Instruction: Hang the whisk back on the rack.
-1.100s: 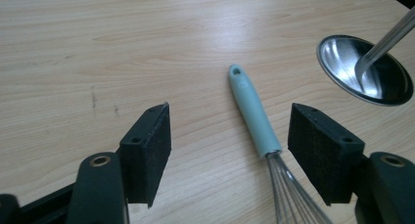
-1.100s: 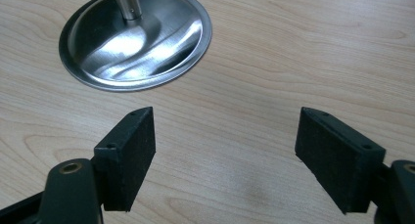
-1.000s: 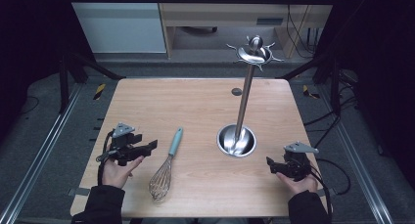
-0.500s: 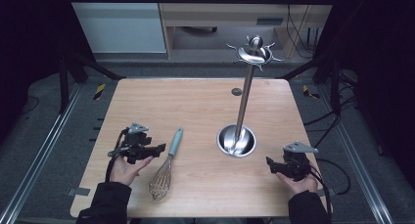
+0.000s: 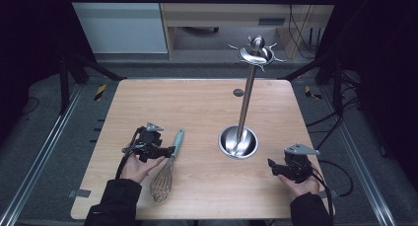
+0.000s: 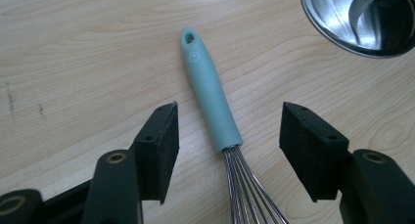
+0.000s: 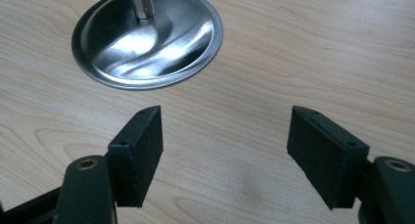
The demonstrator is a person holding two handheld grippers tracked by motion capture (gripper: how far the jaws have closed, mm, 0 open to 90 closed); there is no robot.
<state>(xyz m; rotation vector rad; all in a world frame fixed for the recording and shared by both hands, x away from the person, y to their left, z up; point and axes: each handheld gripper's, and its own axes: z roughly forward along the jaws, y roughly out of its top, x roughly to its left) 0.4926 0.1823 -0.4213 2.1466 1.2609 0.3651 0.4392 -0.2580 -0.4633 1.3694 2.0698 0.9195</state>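
the left gripper (image 5: pixel 167 150) has slid across the counter (image 5: pixel 197 107) toward the whisk (image 5: pixel 167 164) since a second ago, when it sat well off to the whisk's left. its jaws have just been closing, yet they are spread to either side of the whisk's pale teal handle (image 6: pixel 210 99). in the left gripper view the handle lies between the two black pads (image 6: pixel 164 150) with bare wood showing on both sides, so nothing is pinched yet. that reads as the approach finished and the grasp about to begin, at the lower end of the handle, just above where the wires start.

the whisk lies flat near the counter's front left part. its long axis runs from front to back, leaning slightly right: the wire cage (image 5: pixel 161 182) points at the front edge, and the handle's hanging hole (image 6: pixel 190 37) points toward the back edge.

the right gripper (image 5: pixel 271 165) rests near the front right corner. its jaws have just been closing too, but they stand apart with only bare wood between them.

beyond them, right of centre, stands a steel utensil stand (image 5: pixel 240 137), its round base on the counter and its hooked top (image 5: pixel 256 52) high over the back edge.
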